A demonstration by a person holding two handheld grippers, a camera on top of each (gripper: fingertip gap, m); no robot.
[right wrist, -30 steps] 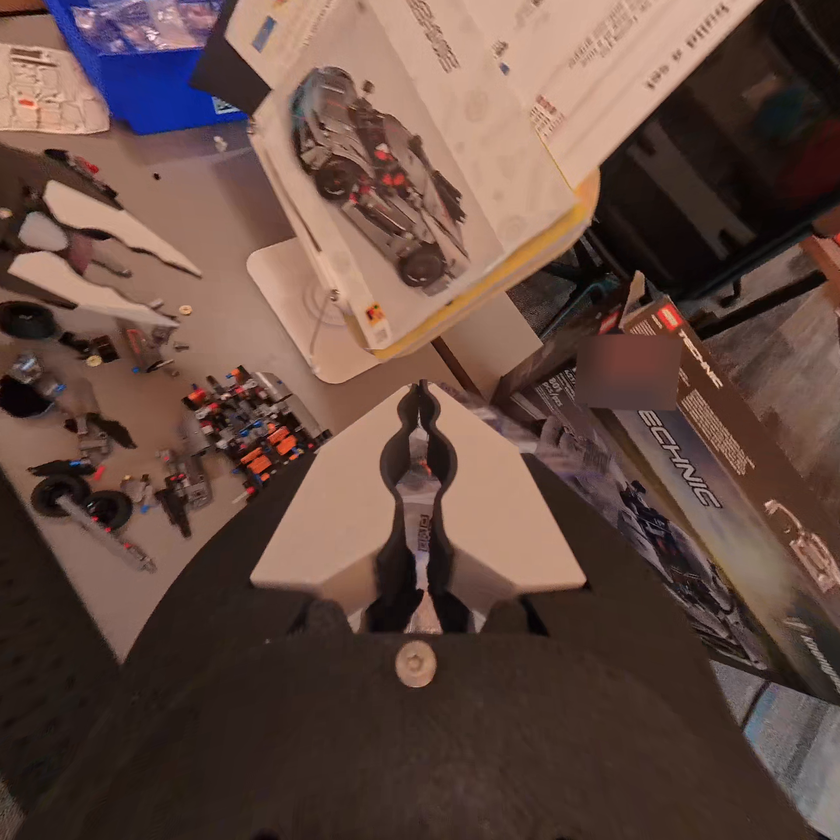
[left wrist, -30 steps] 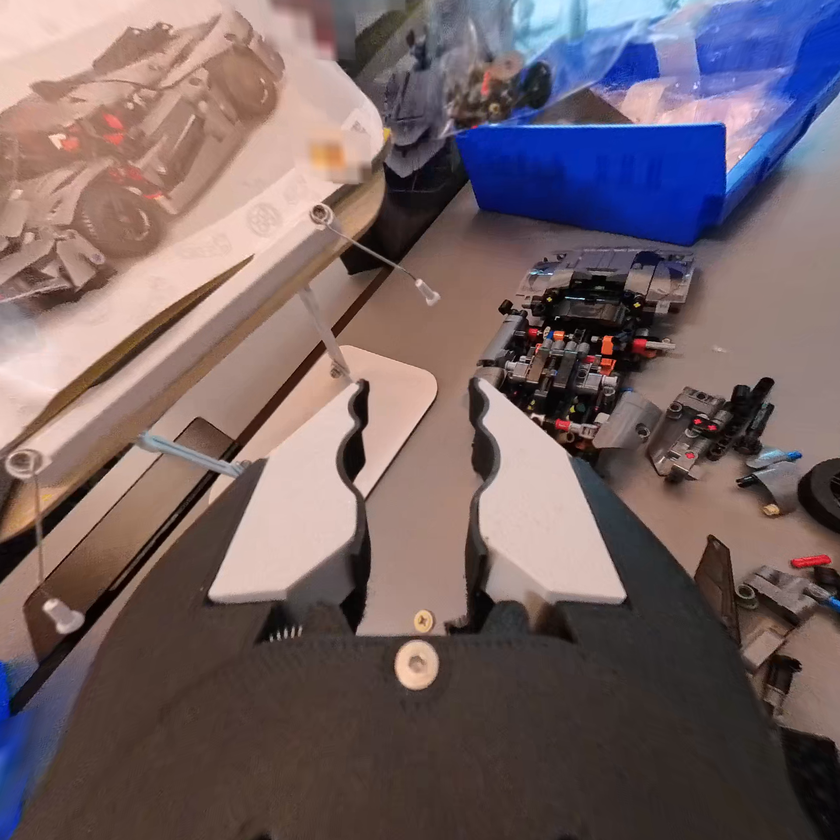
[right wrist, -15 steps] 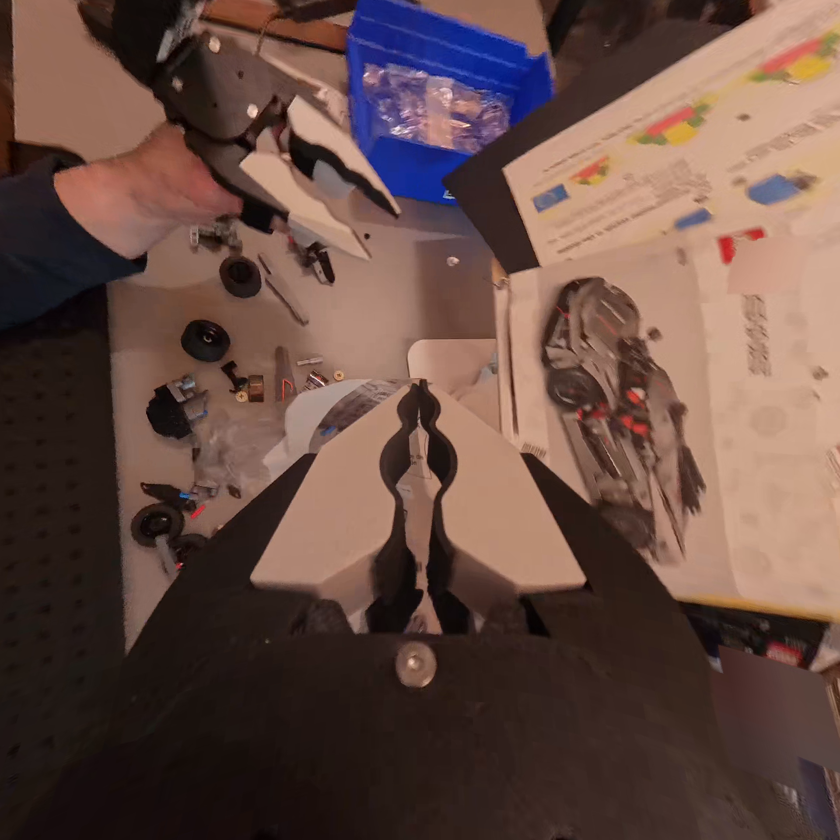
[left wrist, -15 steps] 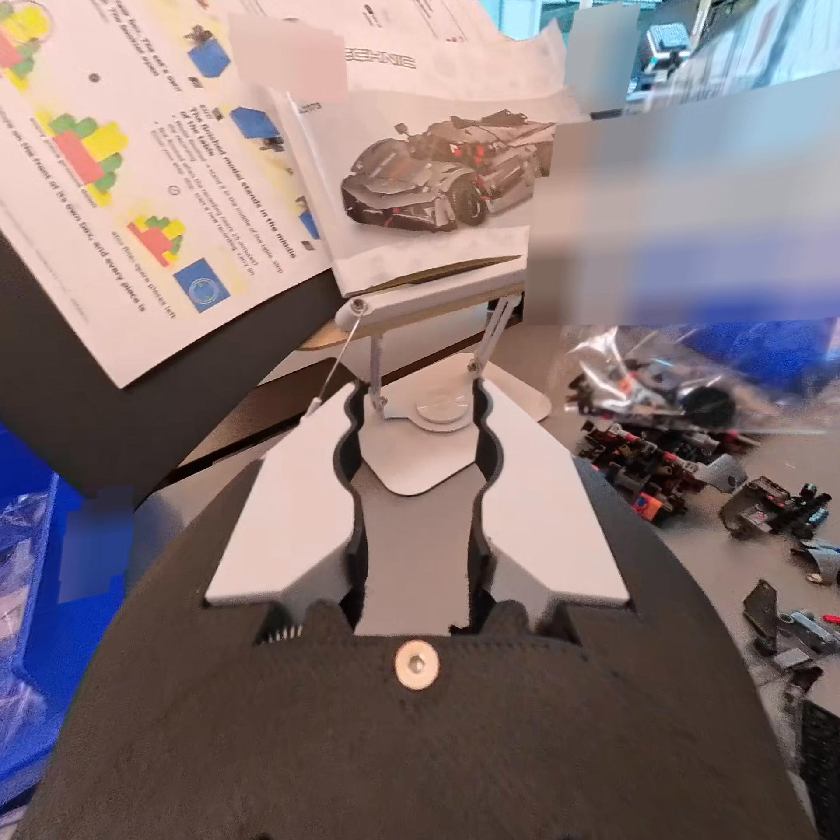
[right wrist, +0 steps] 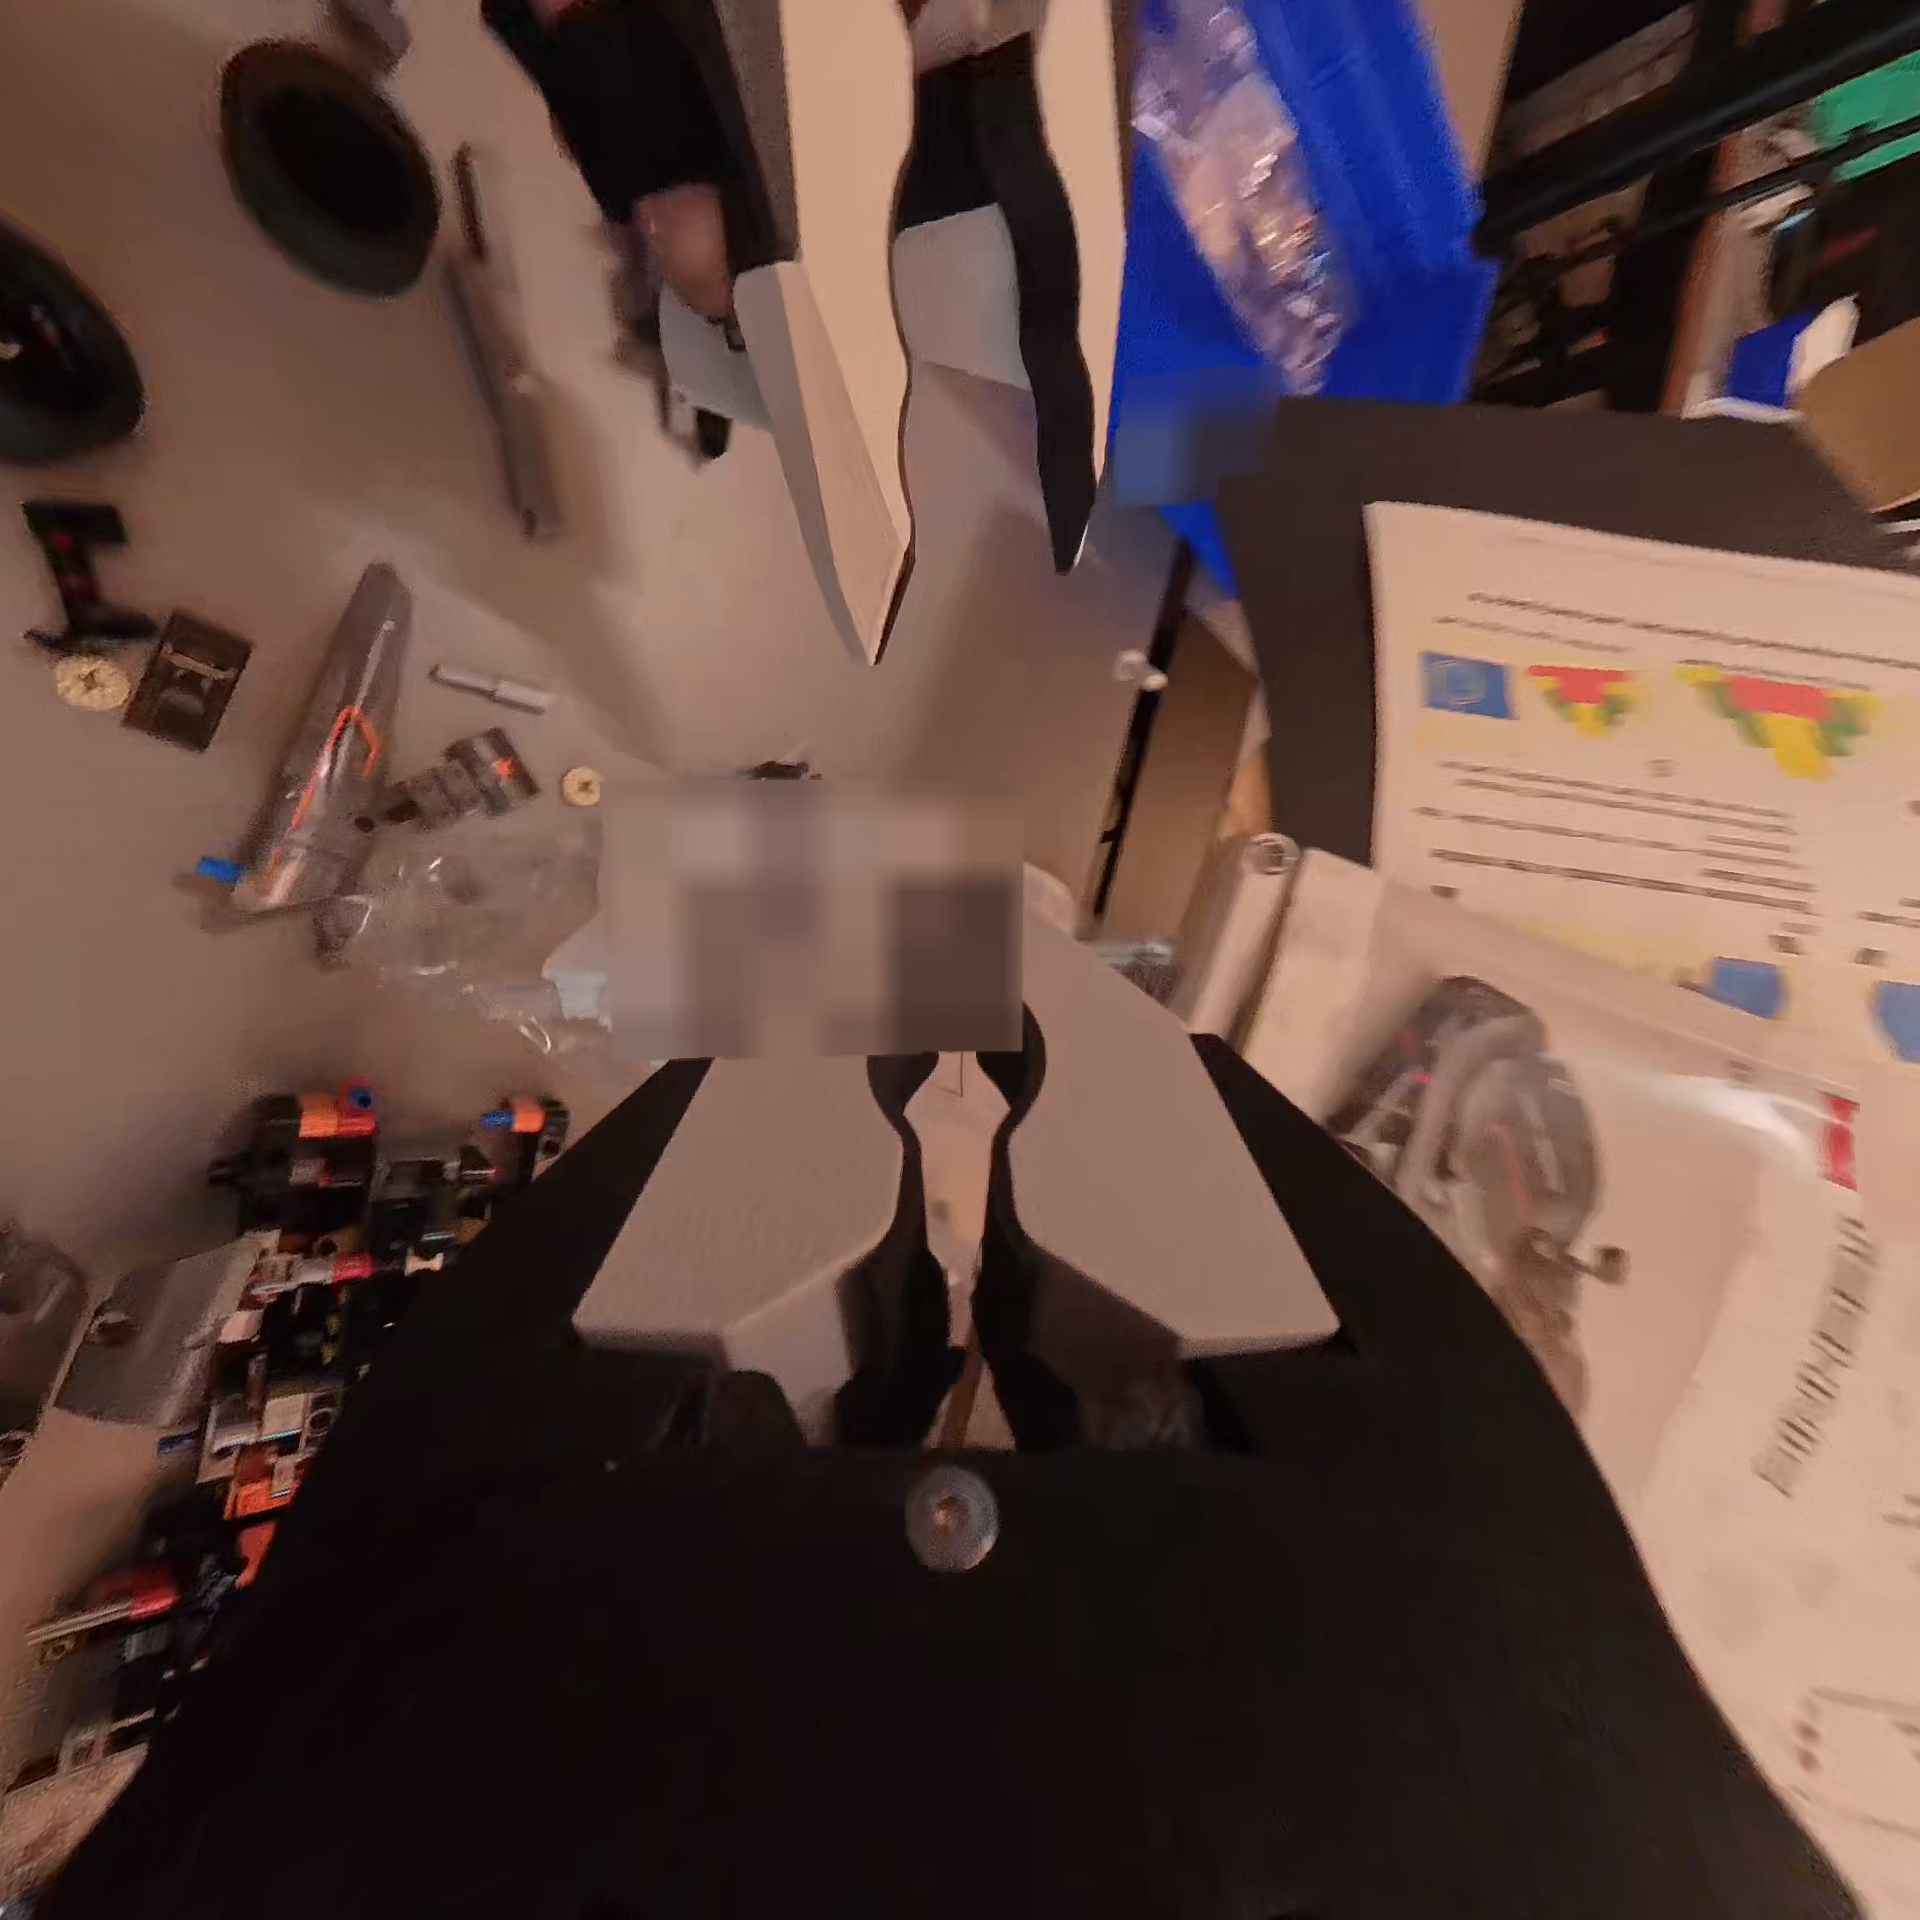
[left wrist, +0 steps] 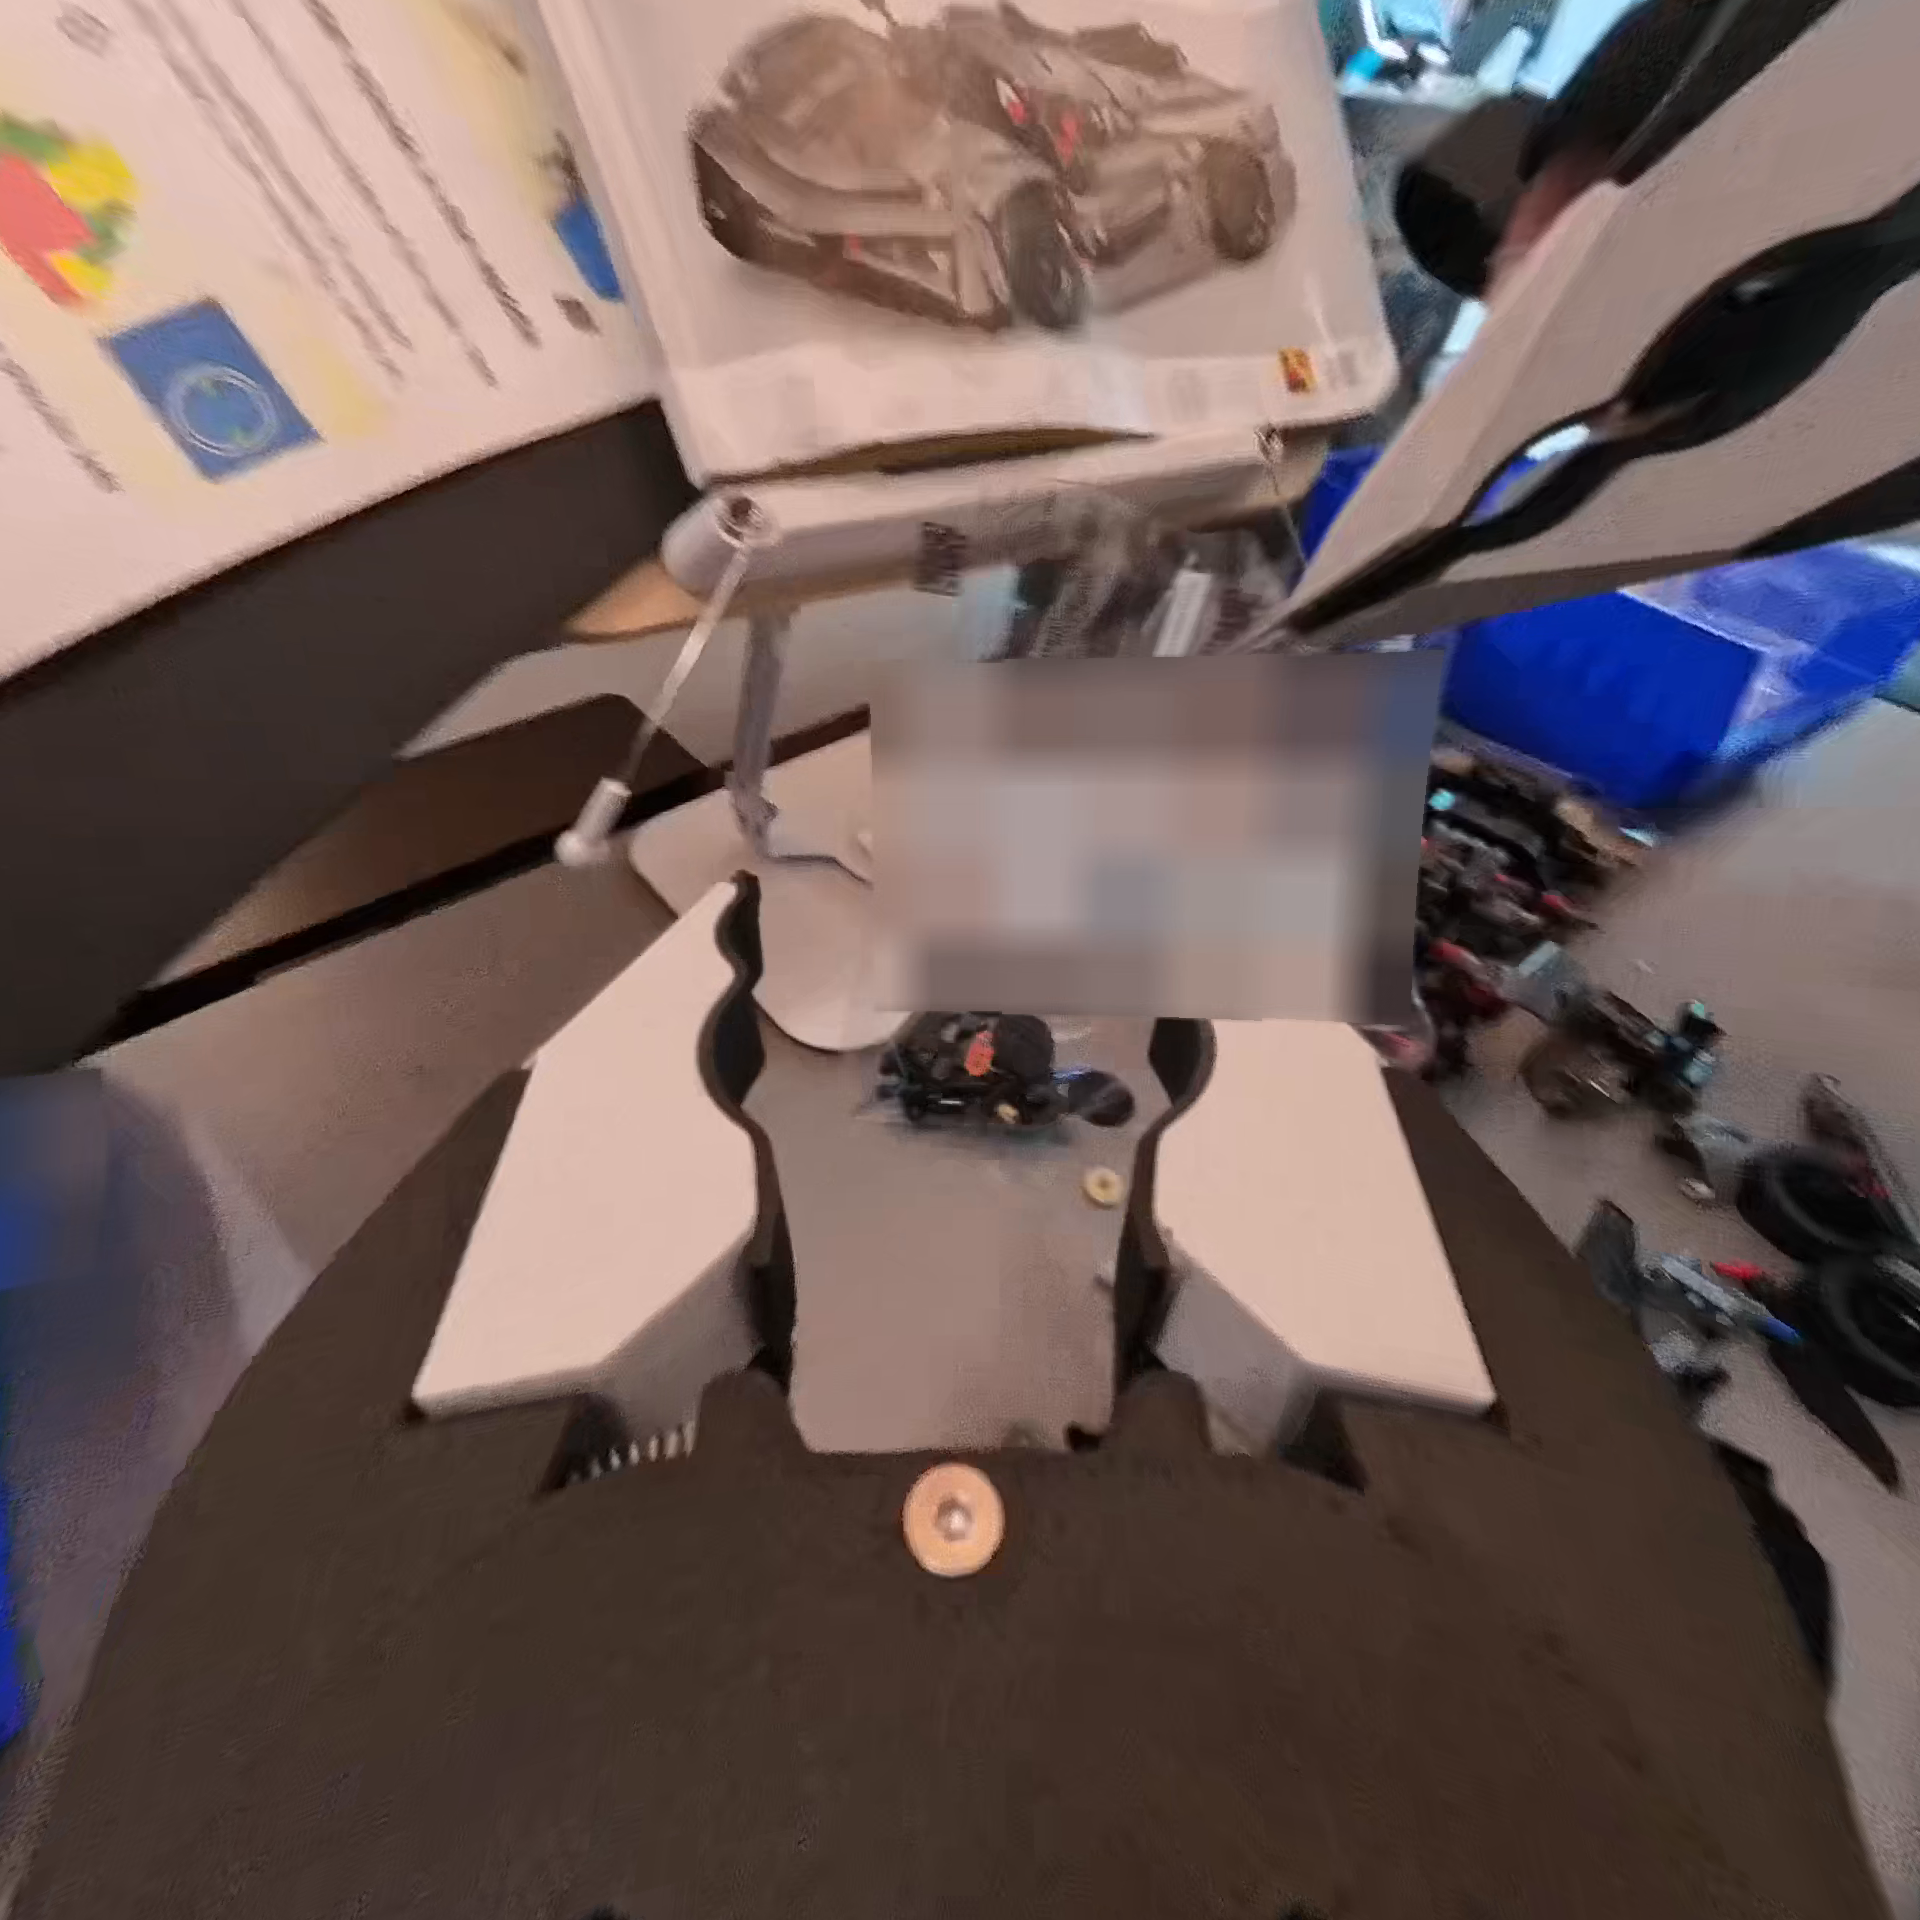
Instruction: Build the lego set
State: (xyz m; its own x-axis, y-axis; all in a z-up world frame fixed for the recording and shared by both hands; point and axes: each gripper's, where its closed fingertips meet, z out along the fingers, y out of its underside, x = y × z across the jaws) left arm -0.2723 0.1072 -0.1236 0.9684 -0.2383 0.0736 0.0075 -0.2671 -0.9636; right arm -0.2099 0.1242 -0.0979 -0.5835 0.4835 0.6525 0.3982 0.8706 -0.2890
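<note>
My left gripper [left wrist: 961, 904] is open and empty, low over the grey table [left wrist: 935, 1299]; it also shows in the right wrist view [right wrist: 971, 603]. A small black Lego sub-assembly [left wrist: 977, 1070] lies on the table between its fingers. My right gripper [right wrist: 961, 966] is shut on a clear plastic bag of parts [right wrist: 468, 914]; a mosaic patch covers its tips. It shows at the upper right of the left wrist view [left wrist: 1309, 613], above and beyond the left one. The part-built black, grey and orange chassis [right wrist: 312, 1299] lies on the table [left wrist: 1496, 883].
The instruction booklet on its white stand [left wrist: 1018, 208] and a sheet with coloured diagrams [left wrist: 208, 260] rise behind. A blue bin [right wrist: 1299, 208] stands at the back. Black wheels [left wrist: 1860, 1247], grey panels [right wrist: 332, 727] and small loose parts lie scattered.
The right gripper has swung from beside the table to over it, close to the left gripper. The left gripper has opened wider and dropped towards the table.
</note>
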